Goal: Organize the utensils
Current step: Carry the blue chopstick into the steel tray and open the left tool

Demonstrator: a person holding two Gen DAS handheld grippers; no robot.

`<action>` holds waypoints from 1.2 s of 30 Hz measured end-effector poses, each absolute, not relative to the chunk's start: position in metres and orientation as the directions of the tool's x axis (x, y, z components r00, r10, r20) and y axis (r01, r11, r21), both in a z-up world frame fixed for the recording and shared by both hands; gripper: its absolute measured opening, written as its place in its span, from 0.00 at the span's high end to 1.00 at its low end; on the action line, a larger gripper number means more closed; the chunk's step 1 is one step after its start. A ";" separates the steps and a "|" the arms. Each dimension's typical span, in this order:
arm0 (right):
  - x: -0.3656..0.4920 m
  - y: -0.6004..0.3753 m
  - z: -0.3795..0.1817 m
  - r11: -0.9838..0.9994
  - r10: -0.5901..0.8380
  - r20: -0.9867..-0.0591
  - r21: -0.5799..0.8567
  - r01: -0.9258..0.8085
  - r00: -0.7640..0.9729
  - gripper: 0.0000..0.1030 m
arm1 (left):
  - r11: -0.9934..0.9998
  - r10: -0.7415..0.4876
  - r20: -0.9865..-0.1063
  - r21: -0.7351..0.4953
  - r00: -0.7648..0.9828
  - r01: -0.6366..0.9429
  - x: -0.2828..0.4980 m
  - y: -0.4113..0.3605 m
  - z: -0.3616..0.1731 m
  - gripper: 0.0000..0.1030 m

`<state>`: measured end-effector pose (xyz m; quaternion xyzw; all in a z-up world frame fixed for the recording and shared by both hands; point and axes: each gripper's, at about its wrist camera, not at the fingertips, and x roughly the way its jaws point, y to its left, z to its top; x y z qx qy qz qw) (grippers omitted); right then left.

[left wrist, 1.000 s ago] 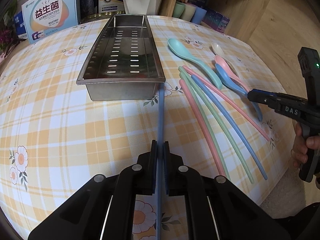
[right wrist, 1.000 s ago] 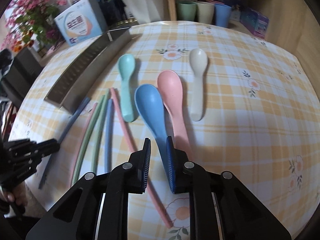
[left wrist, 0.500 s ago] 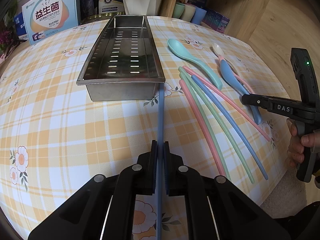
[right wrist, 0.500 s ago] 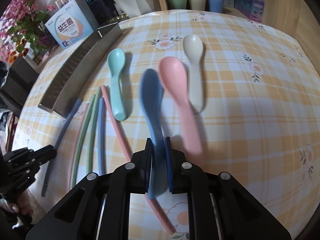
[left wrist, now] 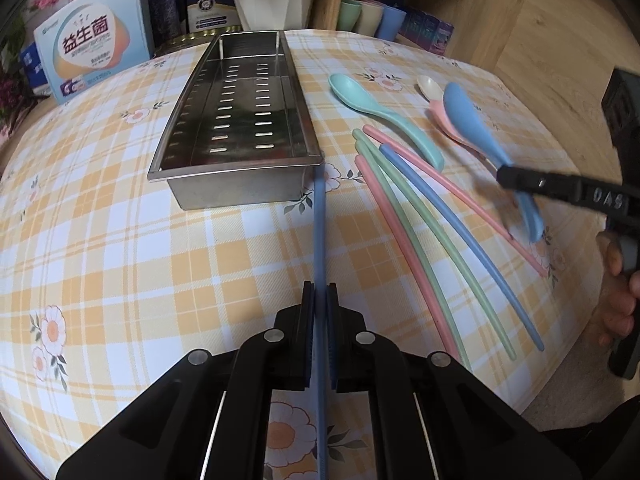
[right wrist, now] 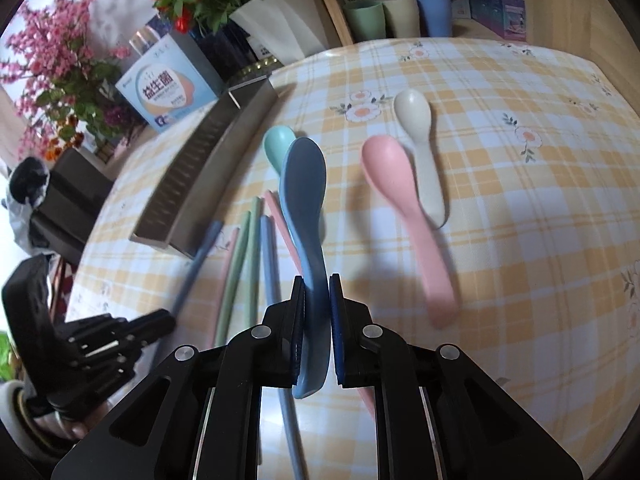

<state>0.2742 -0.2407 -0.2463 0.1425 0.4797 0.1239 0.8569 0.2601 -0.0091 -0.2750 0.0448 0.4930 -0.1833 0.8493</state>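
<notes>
Left gripper (left wrist: 320, 292) clenched on blue chopstick (left wrist: 319, 224); right gripper (right wrist: 317, 292) grasping blue spoon (right wrist: 304, 184) mid-handle; recommend carrying both level over the steel tray (left wrist: 236, 184), keeping clear of its rim.

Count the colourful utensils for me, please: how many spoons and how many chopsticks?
Spoons: 4, namely teal spoon, cream spoon, pink spoon, blue spoon.
Chopsticks: 5, namely 2 blue, 2 pink, 1 green.
Total: 9.
</notes>
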 end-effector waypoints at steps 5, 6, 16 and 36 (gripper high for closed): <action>0.271 -0.250 -0.233 0.918 0.366 -0.758 0.388 -0.077 0.539 0.89 | 0.926 -0.280 -0.856 -0.121 0.435 0.357 0.260 -0.007 -0.273 0.95; 0.270 -0.251 -0.232 0.916 0.369 -0.754 0.393 -0.076 0.543 0.89 | 0.924 -0.285 -0.853 -0.124 0.437 0.361 0.259 -0.007 -0.270 0.95; 0.268 -0.269 -0.228 0.905 0.368 -0.734 0.425 -0.037 0.570 0.89 | 0.910 -0.364 -0.801 -0.196 0.476 0.366 0.262 -0.003 -0.227 0.95; 0.274 -0.309 -0.226 0.903 0.311 -0.741 0.426 0.058 0.596 0.89 | 0.954 -0.298 -0.840 -0.249 0.454 0.167 0.453 0.000 -0.227 0.95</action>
